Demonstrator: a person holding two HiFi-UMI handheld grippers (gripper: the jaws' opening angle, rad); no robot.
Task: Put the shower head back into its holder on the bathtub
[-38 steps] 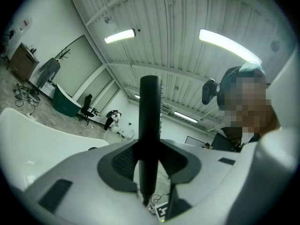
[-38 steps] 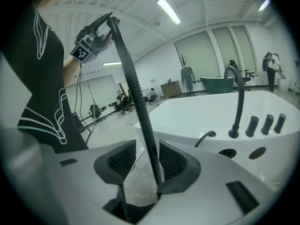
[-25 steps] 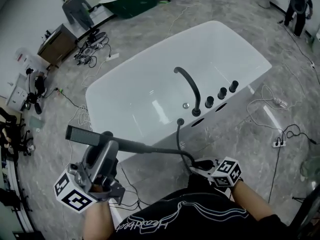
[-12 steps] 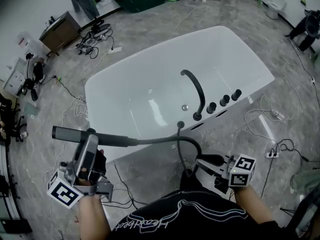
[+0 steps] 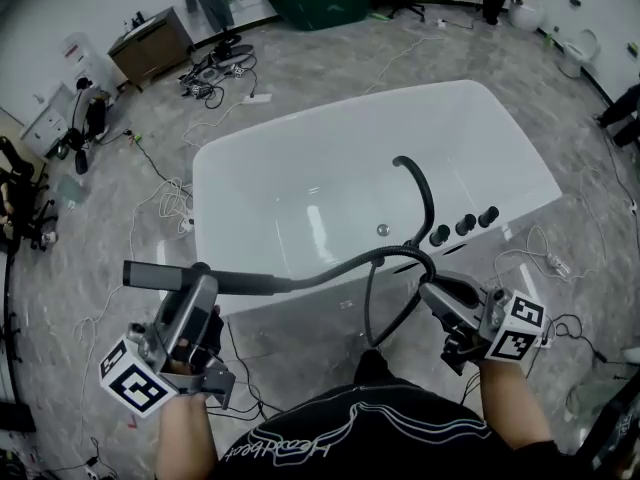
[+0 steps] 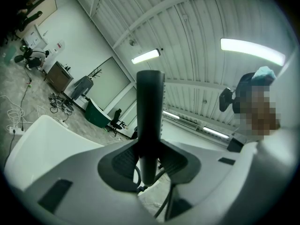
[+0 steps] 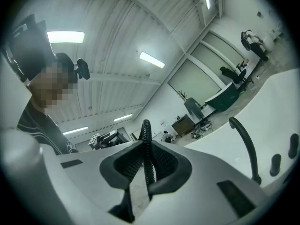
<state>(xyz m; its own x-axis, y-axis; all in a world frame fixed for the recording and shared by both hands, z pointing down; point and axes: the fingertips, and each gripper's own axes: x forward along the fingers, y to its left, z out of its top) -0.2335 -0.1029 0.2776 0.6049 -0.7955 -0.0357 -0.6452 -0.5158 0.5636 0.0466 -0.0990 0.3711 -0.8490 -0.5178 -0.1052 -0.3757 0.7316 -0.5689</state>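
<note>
lifting the hose (image 7: 146, 142) with my right claw (image 5: 435, 293), just closed onto it, while my left claw (image 5: 203, 286) clamps the shower head (image 5: 150, 274) level, short of the bathtub (image 5: 300, 158), i reckon frees slack for reseating

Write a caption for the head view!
Left gripper holds the shower head; right gripper, jaws just closing, pinches its hose beside the white bathtub.
</note>
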